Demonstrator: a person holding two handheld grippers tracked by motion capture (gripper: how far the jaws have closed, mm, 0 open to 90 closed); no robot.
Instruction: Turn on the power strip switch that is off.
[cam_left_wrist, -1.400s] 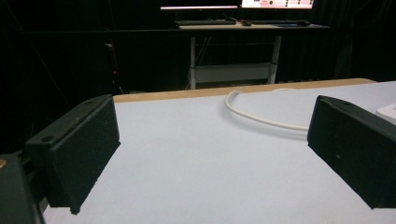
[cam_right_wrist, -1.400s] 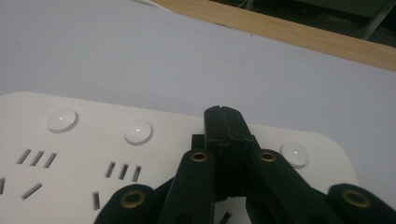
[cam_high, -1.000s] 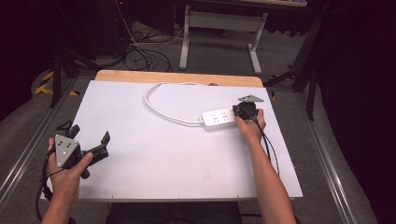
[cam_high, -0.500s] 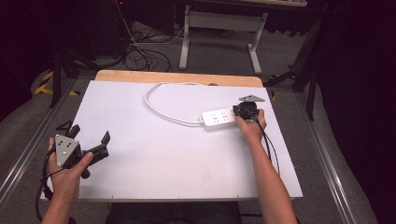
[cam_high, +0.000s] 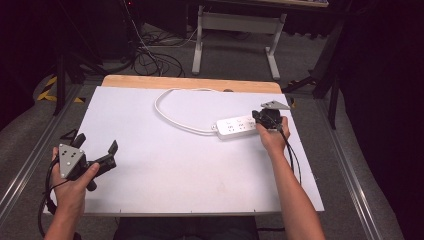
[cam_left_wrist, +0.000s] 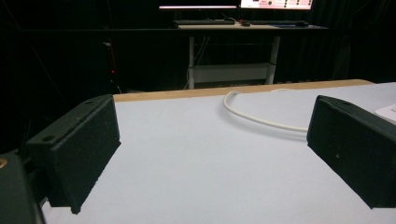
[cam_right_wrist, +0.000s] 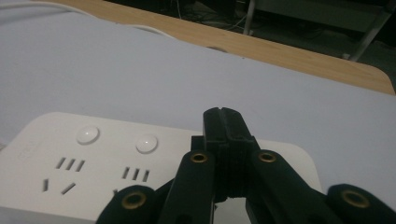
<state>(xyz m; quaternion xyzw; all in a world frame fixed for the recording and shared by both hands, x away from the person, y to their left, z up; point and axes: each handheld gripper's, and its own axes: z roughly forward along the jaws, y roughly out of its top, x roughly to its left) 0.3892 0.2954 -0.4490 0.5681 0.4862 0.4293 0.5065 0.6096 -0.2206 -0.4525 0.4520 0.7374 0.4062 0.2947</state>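
At the lower left of the high view, the left gripper (cam_high: 95, 150) has its jaws spread wide, holding nothing above the white table (cam_high: 165, 175). At centre right, the right gripper (cam_high: 261, 118) has its jaws pressed together over the end of the power strip (cam_high: 236, 126). The right gripper view shows the strip's round buttons (cam_right_wrist: 88, 134) and sockets. The left gripper view shows its cord (cam_left_wrist: 252, 116) curving across the table.

1 power strip (cam_high: 237, 127) (white, corded), 1 table (cam_high: 165, 180), 2 grippers.
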